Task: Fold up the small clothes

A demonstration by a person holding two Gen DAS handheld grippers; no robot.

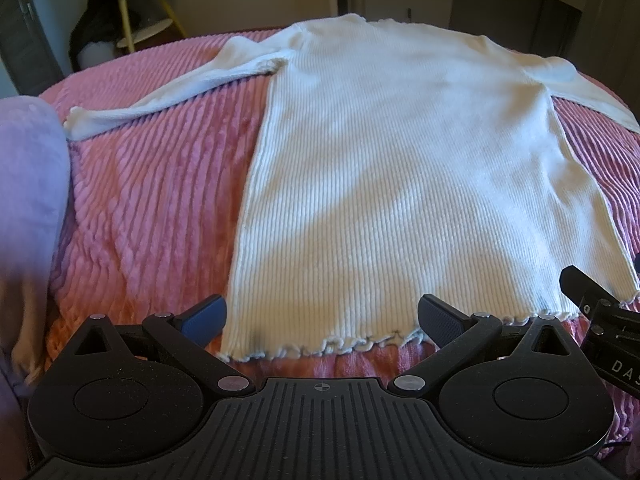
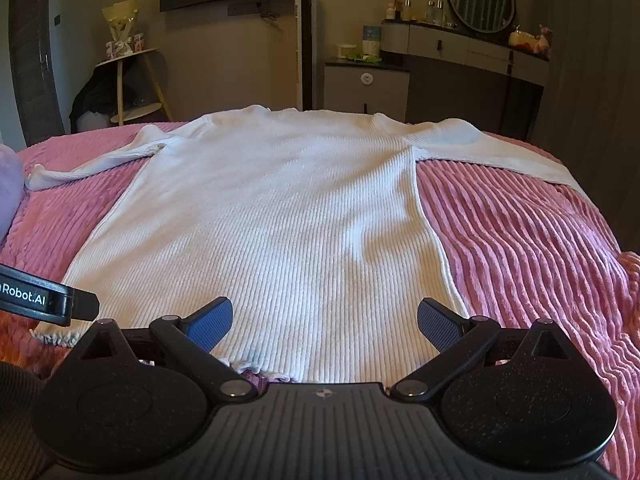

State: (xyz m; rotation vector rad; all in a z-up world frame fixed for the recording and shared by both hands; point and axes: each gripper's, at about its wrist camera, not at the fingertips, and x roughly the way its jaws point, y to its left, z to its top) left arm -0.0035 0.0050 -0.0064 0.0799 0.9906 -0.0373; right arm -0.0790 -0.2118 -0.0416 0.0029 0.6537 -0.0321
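A white ribbed sweater [image 1: 400,168] lies spread flat on a bed covered with a pink ribbed blanket [image 1: 152,200], neck toward the far edge and frilled hem [image 1: 332,346] nearest the cameras. Both sleeves are stretched outward, the left sleeve [image 1: 160,100] angling toward a lilac cushion [image 1: 28,184] and the right sleeve [image 2: 492,152] running to the bed's far right side. No fold is visible, so the task appears to be at its very start: the garment is laid out and smoothed, and every fold, of sleeves and body alike, seems still to be made. The left claw [image 1: 322,316] is spread wide and holds nothing, poised over the hem near the lower left corner of the sweater. The right claw [image 2: 324,322] is likewise spread and empty, over the hem toward its right side. Neither claw is seen to touch the cloth. As for writing, the right wrist view shows "Robot.AI" in white on the side of the left claw's body [image 2: 44,300], with the start cut off; the left wrist view shows "DAS" on the right claw's body [image 1: 616,344], also cut off.
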